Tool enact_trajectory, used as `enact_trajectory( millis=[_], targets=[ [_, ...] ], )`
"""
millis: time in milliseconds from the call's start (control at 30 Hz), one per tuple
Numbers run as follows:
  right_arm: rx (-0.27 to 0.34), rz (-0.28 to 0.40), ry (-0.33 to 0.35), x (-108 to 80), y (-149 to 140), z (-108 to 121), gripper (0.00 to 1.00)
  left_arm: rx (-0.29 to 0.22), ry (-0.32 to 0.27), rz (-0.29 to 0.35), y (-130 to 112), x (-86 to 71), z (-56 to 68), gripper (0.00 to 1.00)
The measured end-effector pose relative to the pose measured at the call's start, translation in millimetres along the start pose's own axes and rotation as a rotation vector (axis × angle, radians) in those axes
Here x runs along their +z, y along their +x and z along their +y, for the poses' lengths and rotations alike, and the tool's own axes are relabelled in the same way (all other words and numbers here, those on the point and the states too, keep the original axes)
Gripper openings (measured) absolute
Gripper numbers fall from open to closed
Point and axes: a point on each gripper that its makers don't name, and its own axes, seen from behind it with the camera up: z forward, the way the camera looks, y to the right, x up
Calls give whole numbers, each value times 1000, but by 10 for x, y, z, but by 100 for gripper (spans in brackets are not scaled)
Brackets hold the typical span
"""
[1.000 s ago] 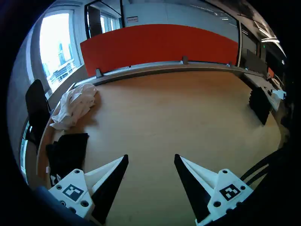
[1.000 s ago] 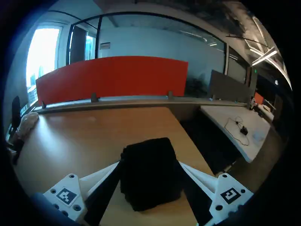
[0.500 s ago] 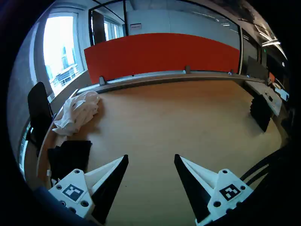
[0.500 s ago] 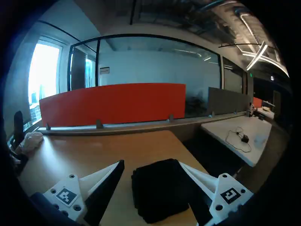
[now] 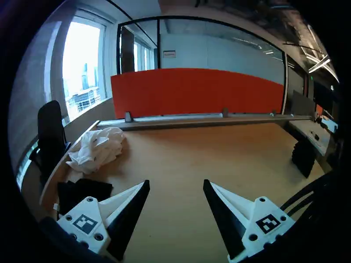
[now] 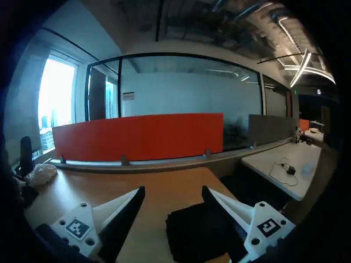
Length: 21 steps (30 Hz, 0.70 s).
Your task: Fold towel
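Both pairs of fingers stand wide apart and clamp on nothing. On my left gripper [image 5: 175,181] the white fingers [image 5: 127,210] with black inner faces hang above the bare light wooden desk [image 5: 210,153], touching nothing. On my right gripper [image 6: 173,188] the fingers [image 6: 123,215] are spread just as wide. The folded black towel [image 6: 202,232] lies on the desk beneath them, mostly under the gap and partly behind the right-hand finger. I cannot tell whether that finger touches it, but neither pad presses on it.

In the left gripper view the same folded black towel [image 5: 303,158] sits near the desk's right edge, well apart from my left fingers. Just beside my left-hand finger in that view lies a flat black cloth [image 5: 83,193] at the desk's left edge. Beyond it is a crumpled white cloth [image 5: 97,149], which the right gripper view shows far off to the left [image 6: 41,173]. A black office chair [image 5: 50,131] stands past that edge, by the bright window [image 5: 83,74].

An orange divider panel [image 5: 197,92] runs along the far side of the desk. In the right gripper view a white desk [image 6: 302,184] stands off to the right, with a dark cable [image 6: 287,168] lying on it.
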Motion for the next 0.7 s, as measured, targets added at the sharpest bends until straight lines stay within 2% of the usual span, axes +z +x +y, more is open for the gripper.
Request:
enact_trajectory(
  millis=[267,700],
  targets=[
    [-24,22,39,22,123,-193,100,-42,18,114,347,-61,-93,90],
    [-32,30,90,34,261,-683,100,-55,20,200,627,-90,-173,90]
  ],
)
